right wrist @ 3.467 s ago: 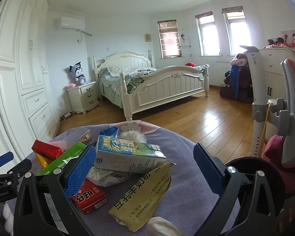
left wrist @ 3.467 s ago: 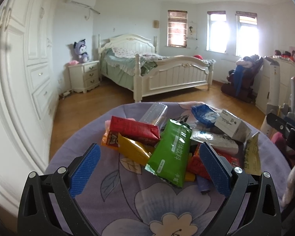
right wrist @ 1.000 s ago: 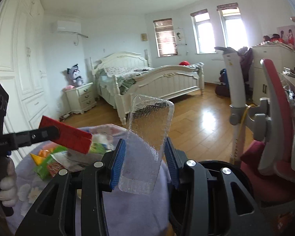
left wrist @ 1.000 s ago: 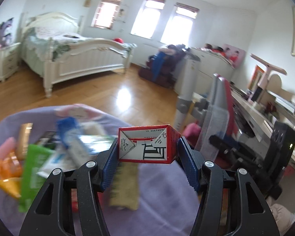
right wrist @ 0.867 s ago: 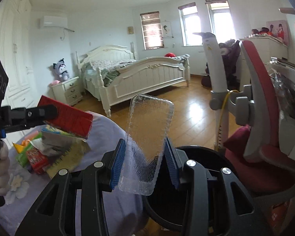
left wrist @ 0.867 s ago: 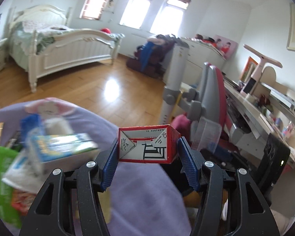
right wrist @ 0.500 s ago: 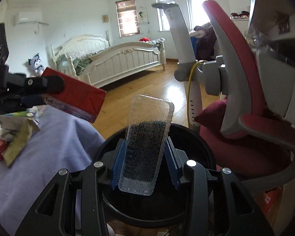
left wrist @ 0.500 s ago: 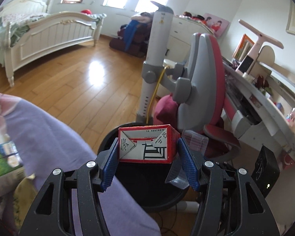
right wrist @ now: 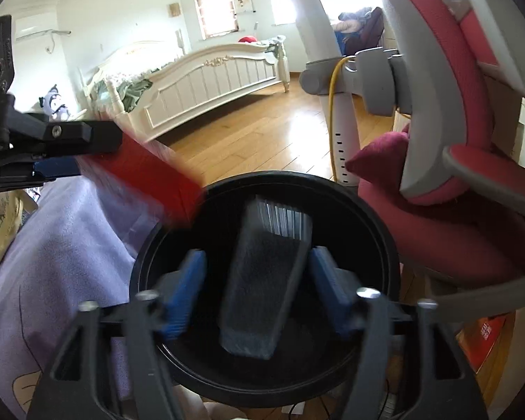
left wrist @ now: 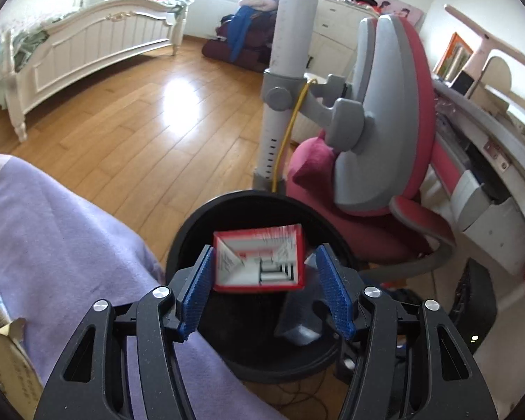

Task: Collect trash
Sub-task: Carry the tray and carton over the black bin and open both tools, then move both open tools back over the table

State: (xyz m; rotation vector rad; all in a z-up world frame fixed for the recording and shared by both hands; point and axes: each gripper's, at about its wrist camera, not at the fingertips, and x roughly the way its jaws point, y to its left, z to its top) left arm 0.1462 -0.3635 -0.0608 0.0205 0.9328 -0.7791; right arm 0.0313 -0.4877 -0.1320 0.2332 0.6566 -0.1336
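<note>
The red carton (left wrist: 259, 260), light and stiff, and clear plastic tray (right wrist: 266, 280) drop binward (right wrist: 332, 189) between both spread tongs (left wrist: 262, 294) (right wrist: 259, 292).

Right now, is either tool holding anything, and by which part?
Nothing is gripped. Left tool is open, with the red carton loose between its pads. Right tool is open, with the clear tray loose over the black bin.
</note>
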